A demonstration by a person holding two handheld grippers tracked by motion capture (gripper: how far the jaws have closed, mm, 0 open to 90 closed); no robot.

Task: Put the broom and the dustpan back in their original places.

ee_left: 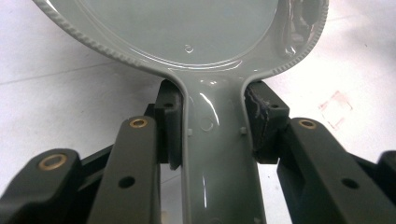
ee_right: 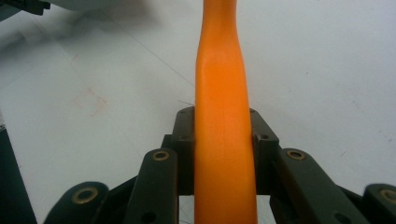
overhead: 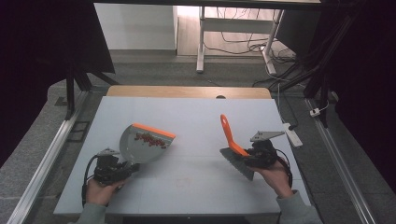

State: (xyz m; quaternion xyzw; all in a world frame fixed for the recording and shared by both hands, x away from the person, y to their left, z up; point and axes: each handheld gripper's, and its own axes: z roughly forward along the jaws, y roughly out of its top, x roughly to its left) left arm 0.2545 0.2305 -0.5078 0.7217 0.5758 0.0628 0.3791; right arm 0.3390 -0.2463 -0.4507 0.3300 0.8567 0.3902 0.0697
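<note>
Here, the grey plastic dustpan with an orange front edge (overhead: 142, 144) sits on the white worktop (overhead: 196, 116) at the left, with small red bits (overhead: 150, 139) inside; it looks light and stiff but smooth and a bit slippery, so its narrow handle is the best place to hold. The left hand-held gripper (ee_left: 212, 135) is clamped tight on that handle. The right hand-held gripper (ee_right: 223, 140) squeezes the orange handle of the small brush with dark bristles (overhead: 232, 144), held just above the worktop at the right.
</note>
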